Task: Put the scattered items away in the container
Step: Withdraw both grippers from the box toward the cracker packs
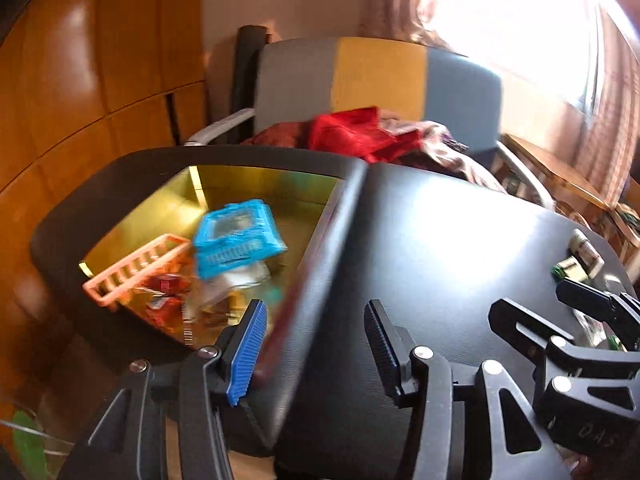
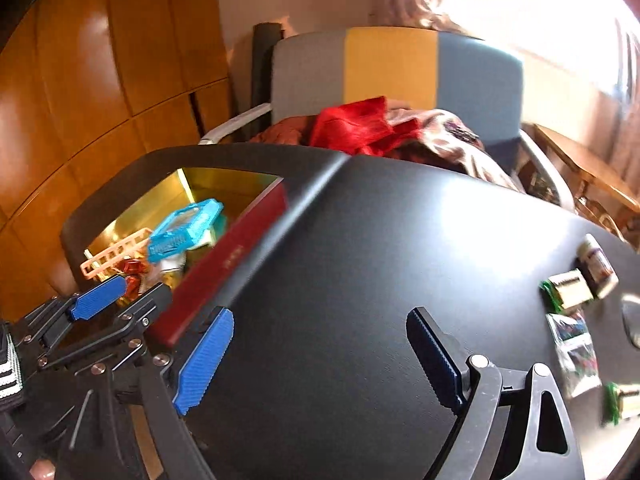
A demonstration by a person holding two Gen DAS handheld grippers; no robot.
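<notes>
A gold-lined box (image 1: 256, 188) with a red outer wall (image 2: 224, 272) sits in a dark frame left of the black table (image 2: 360, 260). In it lie a blue basket (image 1: 234, 236), an orange basket (image 1: 132, 272) and small wrapped items. My left gripper (image 1: 312, 344) is open and empty over the box's right rim; it also shows in the right wrist view (image 2: 128, 300). My right gripper (image 2: 320, 356) is open and empty above the table. Scattered at the table's right are a small jar (image 2: 598, 268), a gold-and-green packet (image 2: 568, 290), a clear bag (image 2: 576, 352) and another packet (image 2: 624, 400).
A grey, yellow and blue chair (image 2: 392, 68) behind the table holds red and patterned cloth (image 2: 360, 124). Wood panelling (image 1: 80, 80) fills the left. A bright curtained window (image 1: 540, 20) is at the right. A wooden shelf (image 2: 592, 176) stands beyond the table's right end.
</notes>
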